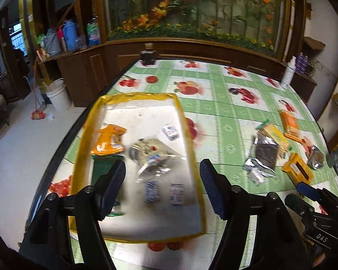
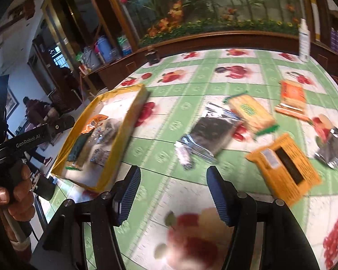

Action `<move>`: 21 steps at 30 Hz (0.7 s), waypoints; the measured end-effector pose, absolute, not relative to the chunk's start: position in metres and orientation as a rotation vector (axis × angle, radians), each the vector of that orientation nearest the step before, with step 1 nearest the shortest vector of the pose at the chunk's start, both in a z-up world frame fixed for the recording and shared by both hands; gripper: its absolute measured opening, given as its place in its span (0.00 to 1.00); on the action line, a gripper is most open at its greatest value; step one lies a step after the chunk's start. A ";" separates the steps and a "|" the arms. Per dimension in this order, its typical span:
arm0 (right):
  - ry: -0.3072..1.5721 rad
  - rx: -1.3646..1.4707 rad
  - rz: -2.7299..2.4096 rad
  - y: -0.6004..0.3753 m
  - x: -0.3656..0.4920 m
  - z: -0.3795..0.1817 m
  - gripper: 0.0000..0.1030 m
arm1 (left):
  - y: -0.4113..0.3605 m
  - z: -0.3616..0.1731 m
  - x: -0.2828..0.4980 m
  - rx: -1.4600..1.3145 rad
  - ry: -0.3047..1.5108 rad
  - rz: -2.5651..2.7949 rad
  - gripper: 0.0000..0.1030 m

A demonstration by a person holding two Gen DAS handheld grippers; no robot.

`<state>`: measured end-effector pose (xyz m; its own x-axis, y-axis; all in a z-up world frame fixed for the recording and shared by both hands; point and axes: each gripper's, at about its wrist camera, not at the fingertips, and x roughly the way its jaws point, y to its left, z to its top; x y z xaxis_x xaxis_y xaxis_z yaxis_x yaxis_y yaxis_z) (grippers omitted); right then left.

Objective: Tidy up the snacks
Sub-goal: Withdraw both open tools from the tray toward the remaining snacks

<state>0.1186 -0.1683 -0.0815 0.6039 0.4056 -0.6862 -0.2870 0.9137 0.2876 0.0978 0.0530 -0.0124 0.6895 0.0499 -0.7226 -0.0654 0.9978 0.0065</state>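
Note:
A yellow-rimmed tray (image 1: 133, 96) lies on the table's left side and holds an orange packet (image 1: 108, 138), a clear bag of snacks (image 1: 151, 155) and small blue-white sachets (image 1: 170, 131). My left gripper (image 1: 162, 177) is open and empty above the tray's near half. Loose snacks lie on the right: a silver-black pouch (image 2: 210, 132), a yellow-green packet (image 2: 251, 112), an orange packet (image 2: 291, 96), a yellow box (image 2: 286, 164) and a second silver pouch (image 2: 333, 148). My right gripper (image 2: 172, 191) is open and empty, above the table in front of the silver-black pouch. The tray also shows in the right wrist view (image 2: 121, 132).
The table (image 1: 223, 117) has a green fruit-print cloth. A dark jar (image 1: 147, 56) stands at its far edge, a white bottle (image 2: 303, 42) at the far right. A wooden cabinet with a flower mural runs behind. A white bucket (image 1: 58, 95) stands on the floor at left.

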 end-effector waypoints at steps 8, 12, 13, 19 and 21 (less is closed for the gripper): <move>0.840 0.177 0.321 -0.213 0.093 -0.089 0.71 | 0.016 -0.023 0.096 0.001 0.855 -0.038 0.66; 0.853 0.173 0.289 -0.229 0.089 -0.093 0.71 | -0.001 -0.031 0.099 0.010 0.893 -0.090 0.66; 0.853 0.173 0.284 -0.232 0.088 -0.094 0.72 | -0.006 -0.034 0.100 0.013 0.901 -0.106 0.66; 0.861 0.100 0.277 -0.243 0.098 -0.091 0.80 | -0.034 -0.047 0.115 0.031 0.945 -0.162 0.66; 0.879 0.048 0.268 -0.244 0.106 -0.091 0.80 | -0.046 -0.050 0.125 0.041 0.954 -0.189 0.66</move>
<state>0.1062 -0.2439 -0.0914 0.6070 0.2510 -0.7540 -0.2119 0.9656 0.1508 0.1248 -0.0458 -0.0504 0.5636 -0.1427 -0.8137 0.1784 0.9827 -0.0488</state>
